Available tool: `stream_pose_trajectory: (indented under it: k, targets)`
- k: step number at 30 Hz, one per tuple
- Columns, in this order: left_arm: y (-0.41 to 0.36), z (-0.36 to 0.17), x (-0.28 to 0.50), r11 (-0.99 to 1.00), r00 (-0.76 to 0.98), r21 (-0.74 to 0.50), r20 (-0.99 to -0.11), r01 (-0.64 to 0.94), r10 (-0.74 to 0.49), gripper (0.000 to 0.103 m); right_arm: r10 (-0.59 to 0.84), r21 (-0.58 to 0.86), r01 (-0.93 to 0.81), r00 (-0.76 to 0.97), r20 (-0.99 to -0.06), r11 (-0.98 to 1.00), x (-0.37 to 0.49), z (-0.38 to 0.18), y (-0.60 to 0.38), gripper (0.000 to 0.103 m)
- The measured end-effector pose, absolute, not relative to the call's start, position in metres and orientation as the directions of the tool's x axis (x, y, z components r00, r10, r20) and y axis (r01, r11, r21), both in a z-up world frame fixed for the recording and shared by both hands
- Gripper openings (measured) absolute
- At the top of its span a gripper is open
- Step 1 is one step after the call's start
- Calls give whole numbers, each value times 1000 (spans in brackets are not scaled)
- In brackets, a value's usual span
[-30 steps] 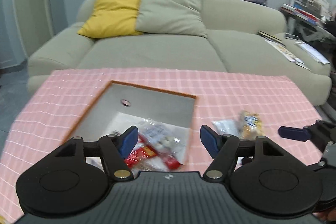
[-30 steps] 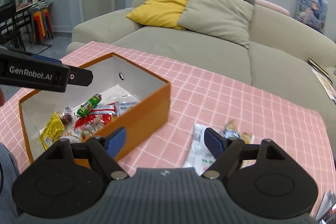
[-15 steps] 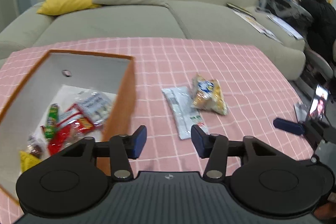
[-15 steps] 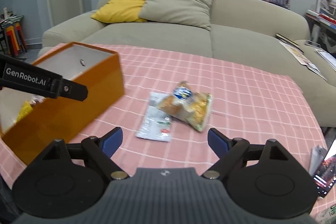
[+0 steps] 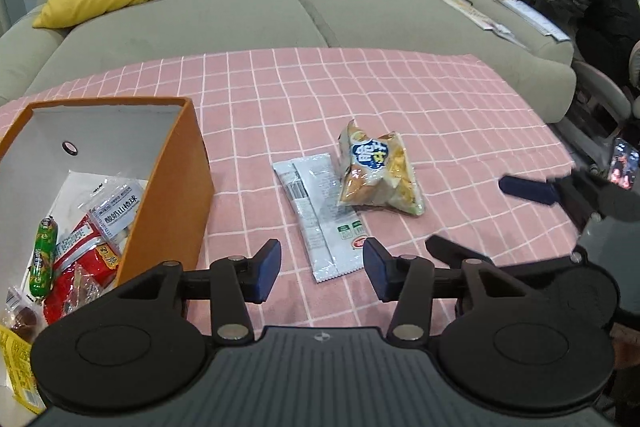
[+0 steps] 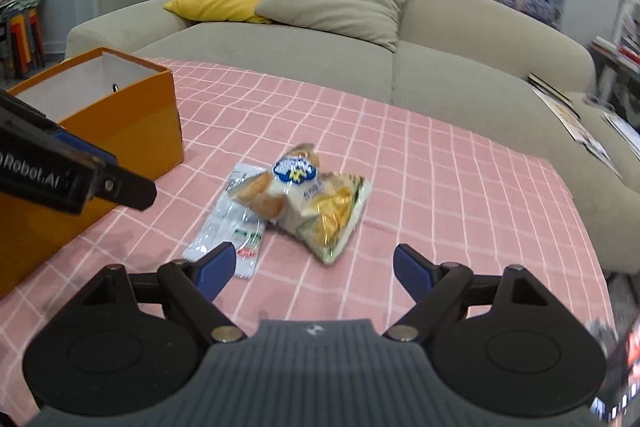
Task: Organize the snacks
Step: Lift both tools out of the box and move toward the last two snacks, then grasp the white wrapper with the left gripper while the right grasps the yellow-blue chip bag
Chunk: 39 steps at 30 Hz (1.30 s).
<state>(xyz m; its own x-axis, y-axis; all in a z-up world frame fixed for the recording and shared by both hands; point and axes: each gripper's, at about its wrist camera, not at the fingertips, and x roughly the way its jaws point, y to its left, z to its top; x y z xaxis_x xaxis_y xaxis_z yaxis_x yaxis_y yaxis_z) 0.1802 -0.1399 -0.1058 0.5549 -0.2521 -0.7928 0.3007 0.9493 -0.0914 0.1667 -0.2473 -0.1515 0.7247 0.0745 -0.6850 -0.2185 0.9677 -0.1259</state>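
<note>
Both hand-held grippers, left (image 5: 321, 269) and right (image 6: 316, 269), are hovering spread and empty above the table (image 5: 460, 115). The yellow chip bag (image 5: 378, 175) is overlapping the silver packet (image 5: 320, 215), both lying beside the orange box (image 5: 172, 187).

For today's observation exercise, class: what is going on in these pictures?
A person is sorting snacks with a hand-held tool in each hand. Several snacks already lie in the orange box. Two remain on the pink checked cloth: a yellow chip bag and a flat white packet partly under it. The left tool and right tool are both open, holding nothing, aimed at those two.
</note>
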Motion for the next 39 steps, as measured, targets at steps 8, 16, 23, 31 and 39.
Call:
stream_pose_trajectory:
  k: [8,16,23,31,39]
  targets:
    - [-147,-125,205,951,497,-98,-834,292,-239,57,91,-187,-320,686,-721,929,206,-180,-248,77]
    - [-153,-140,223,955,476,-117,-846,273,-240,68,145,-234,-421,695,-704,877,233,-187,-253,86]
    - [-154,-149,237,961,460,-120,-859,248,-226,68,208,-234,-496,682,-702,837,260,-189,-255,92]
    - [-155,-155,246,965,454,-133,-862,227,-225,76,236,-156,-498,634,-736,853,272,-203,-250,75]
    - [-163,-166,253,972,448,-133,-869,194,-208,88,171,-88,-342,657,-734,936,261,-200,-264,46]
